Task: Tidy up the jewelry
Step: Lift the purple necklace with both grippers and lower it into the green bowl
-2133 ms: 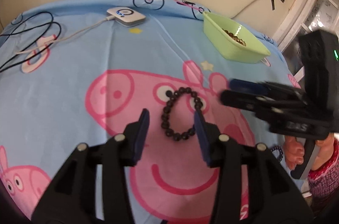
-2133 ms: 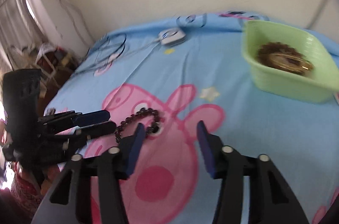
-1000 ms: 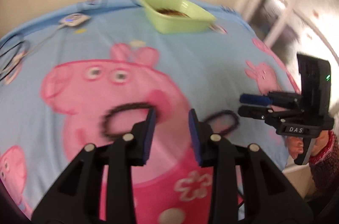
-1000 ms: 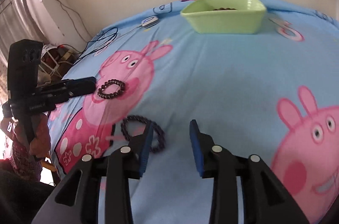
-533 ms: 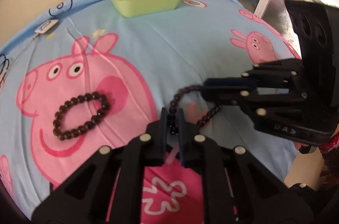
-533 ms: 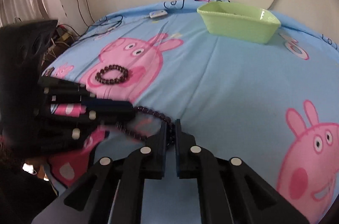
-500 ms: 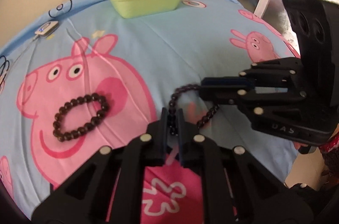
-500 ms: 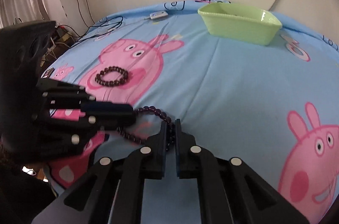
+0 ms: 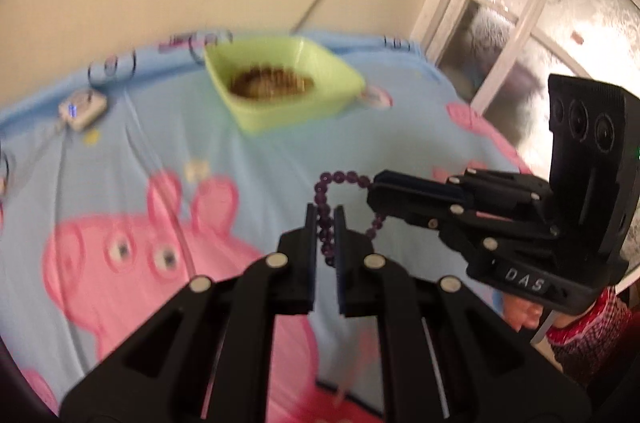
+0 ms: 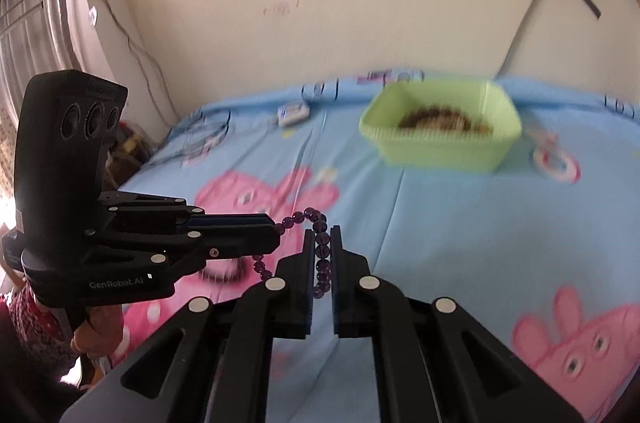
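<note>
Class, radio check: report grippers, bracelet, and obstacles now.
Left gripper, right gripper: both shut on purple bead bracelet, lifted off the sheet. Green basket ahead, path clear.

A bracelet [image 9: 325, 223] of round, glossy, dark purple beads hangs in the air in the middle of both views, above the blue cartoon-print cloth and not touching it. It is pinched at two spots on its loop, so the string is stretched into a narrow, lopsided arc: in the left wrist view [image 9: 344, 179] it curves up and to the right; in the right wrist view [image 10: 320, 251] it bends up and to the left.

A light green, rectangular plastic tray [image 9: 340, 79] sits on the cloth in the upper middle of the frame, near the wall. Inside lies a brownish heap of beads [image 10: 440, 121], too blurred to make out.
</note>
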A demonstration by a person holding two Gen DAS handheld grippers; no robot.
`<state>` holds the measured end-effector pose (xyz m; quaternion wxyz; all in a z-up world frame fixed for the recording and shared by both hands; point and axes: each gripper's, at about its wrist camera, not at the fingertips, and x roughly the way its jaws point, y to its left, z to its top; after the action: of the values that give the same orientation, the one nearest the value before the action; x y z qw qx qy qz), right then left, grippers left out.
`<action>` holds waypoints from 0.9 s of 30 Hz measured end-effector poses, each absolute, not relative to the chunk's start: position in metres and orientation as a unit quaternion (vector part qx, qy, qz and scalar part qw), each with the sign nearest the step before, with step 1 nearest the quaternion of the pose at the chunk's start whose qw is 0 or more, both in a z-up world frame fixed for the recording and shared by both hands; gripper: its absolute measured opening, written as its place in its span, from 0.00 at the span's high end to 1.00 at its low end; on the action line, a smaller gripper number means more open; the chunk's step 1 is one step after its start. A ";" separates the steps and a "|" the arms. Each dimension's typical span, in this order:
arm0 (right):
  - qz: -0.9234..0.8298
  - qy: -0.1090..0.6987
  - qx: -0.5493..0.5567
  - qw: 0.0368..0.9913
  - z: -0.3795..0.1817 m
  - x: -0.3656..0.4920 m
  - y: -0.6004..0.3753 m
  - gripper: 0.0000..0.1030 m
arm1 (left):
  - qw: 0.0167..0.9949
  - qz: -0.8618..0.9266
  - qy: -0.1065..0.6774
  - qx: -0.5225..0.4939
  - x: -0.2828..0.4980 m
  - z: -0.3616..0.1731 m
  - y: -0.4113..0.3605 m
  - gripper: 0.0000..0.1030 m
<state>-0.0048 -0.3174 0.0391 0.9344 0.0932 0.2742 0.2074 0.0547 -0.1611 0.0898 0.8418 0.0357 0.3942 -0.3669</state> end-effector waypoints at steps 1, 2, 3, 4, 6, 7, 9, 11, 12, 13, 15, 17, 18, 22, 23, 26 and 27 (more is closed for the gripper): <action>0.205 0.267 0.095 0.937 0.045 0.001 -0.321 1.00 | 0.844 -0.366 0.390 0.036 0.063 0.095 -0.165 0.93; 0.203 0.258 0.099 0.939 0.051 0.009 -0.325 1.00 | 0.847 -0.366 0.384 0.035 0.075 0.103 -0.170 0.93; 0.200 0.247 0.103 0.943 0.059 0.018 -0.330 1.00 | 0.850 -0.366 0.378 0.032 0.089 0.110 -0.175 0.93; 0.196 0.238 0.103 0.946 0.065 0.025 -0.334 1.00 | 0.852 -0.365 0.375 0.029 0.098 0.114 -0.179 0.93; 0.184 0.220 0.102 0.953 0.077 0.043 -0.344 1.00 | 0.855 -0.362 0.369 0.020 0.124 0.122 -0.191 0.93; 0.178 0.216 0.102 0.954 0.080 0.051 -0.348 1.00 | 0.855 -0.362 0.371 0.016 0.135 0.123 -0.198 0.93; 0.164 0.213 0.100 0.958 0.081 0.069 -0.359 1.00 | 0.850 -0.366 0.379 0.002 0.157 0.122 -0.210 0.93; 0.148 0.219 0.103 0.959 0.075 0.090 -0.373 1.00 | 0.846 -0.367 0.387 -0.004 0.176 0.116 -0.224 0.93; 0.141 0.225 0.106 0.958 0.070 0.100 -0.381 1.00 | 0.844 -0.368 0.391 -0.003 0.184 0.111 -0.232 0.93; 0.134 0.231 0.107 0.958 0.066 0.105 -0.384 1.00 | 0.842 -0.369 0.394 -0.003 0.189 0.107 -0.238 0.93; 0.123 0.242 0.110 0.956 0.055 0.115 -0.393 1.00 | 0.837 -0.368 0.405 -0.001 0.199 0.096 -0.253 0.93; 0.119 0.248 0.115 0.955 0.043 0.120 -0.400 1.00 | 0.832 -0.367 0.416 0.000 0.206 0.083 -0.265 0.93; 0.102 0.245 0.110 0.958 0.038 0.122 -0.403 1.00 | 0.832 -0.362 0.420 0.001 0.209 0.078 -0.269 0.93; 0.079 0.242 0.119 0.960 0.034 0.120 -0.408 1.00 | 0.821 -0.343 0.456 -0.004 0.219 0.063 -0.272 0.93; 0.084 0.237 0.127 0.960 0.035 0.116 -0.409 1.00 | 0.826 -0.344 0.447 -0.008 0.215 0.068 -0.265 0.93; 0.090 0.219 0.134 0.962 0.045 0.098 -0.406 1.00 | 0.838 -0.338 0.427 -0.012 0.201 0.087 -0.240 0.93; 0.096 0.215 0.140 0.962 0.048 0.092 -0.404 1.00 | 0.842 -0.339 0.418 -0.020 0.192 0.095 -0.227 0.93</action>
<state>0.0917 -0.4037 0.0479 0.9616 0.1402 0.2154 0.0962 0.1921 -0.2267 0.0954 0.8424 -0.0198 0.4181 -0.3394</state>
